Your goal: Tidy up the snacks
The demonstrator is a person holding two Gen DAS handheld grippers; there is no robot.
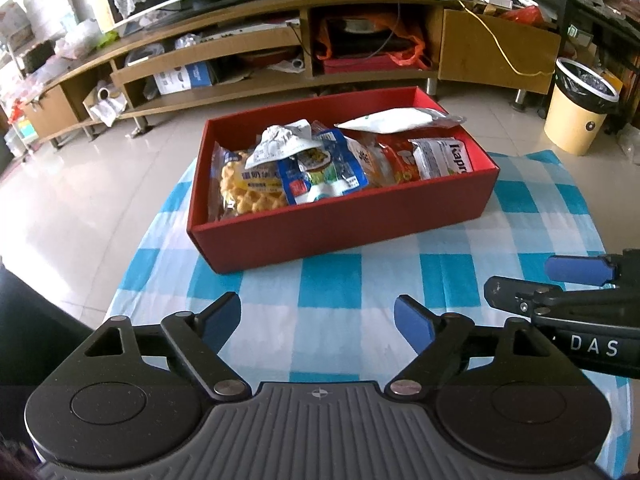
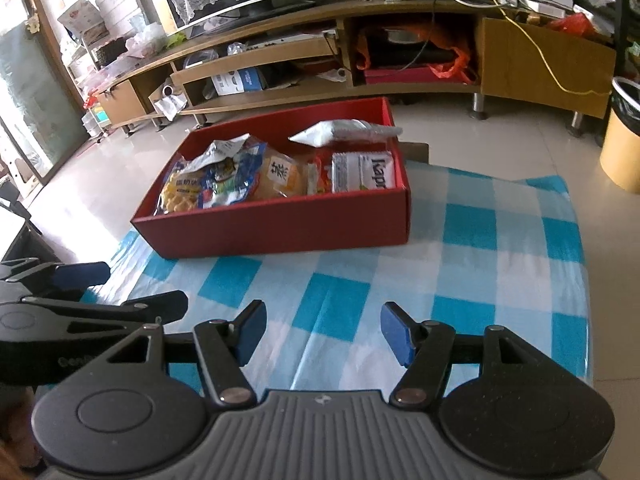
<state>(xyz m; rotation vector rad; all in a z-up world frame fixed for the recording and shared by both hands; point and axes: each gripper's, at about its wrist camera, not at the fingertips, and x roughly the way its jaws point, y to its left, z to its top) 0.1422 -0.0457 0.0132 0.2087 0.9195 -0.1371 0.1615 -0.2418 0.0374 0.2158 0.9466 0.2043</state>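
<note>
A red box point(image 1: 344, 228) point(image 2: 280, 228) stands on the blue-and-white checked cloth point(image 1: 340, 292) point(image 2: 460, 260), holding several snack packets. Among them are a yellow waffle pack point(image 1: 248, 188) point(image 2: 180, 196), a blue packet point(image 1: 320, 172), a white "Kapr" pack point(image 1: 444, 156) point(image 2: 364, 170) and a white pouch point(image 1: 396, 120) point(image 2: 340, 132) lying across the far rim. My left gripper point(image 1: 318, 320) hovers open over the cloth in front of the box, nothing between its blue pads. My right gripper point(image 2: 322, 330) is open too, empty, and close beside the left one.
A long wooden TV cabinet point(image 1: 280, 52) point(image 2: 360, 52) with cluttered shelves runs behind the table across a tiled floor. A cream waste bin point(image 1: 580, 108) point(image 2: 624, 140) stands at the right. The table's edges drop off left and right of the cloth.
</note>
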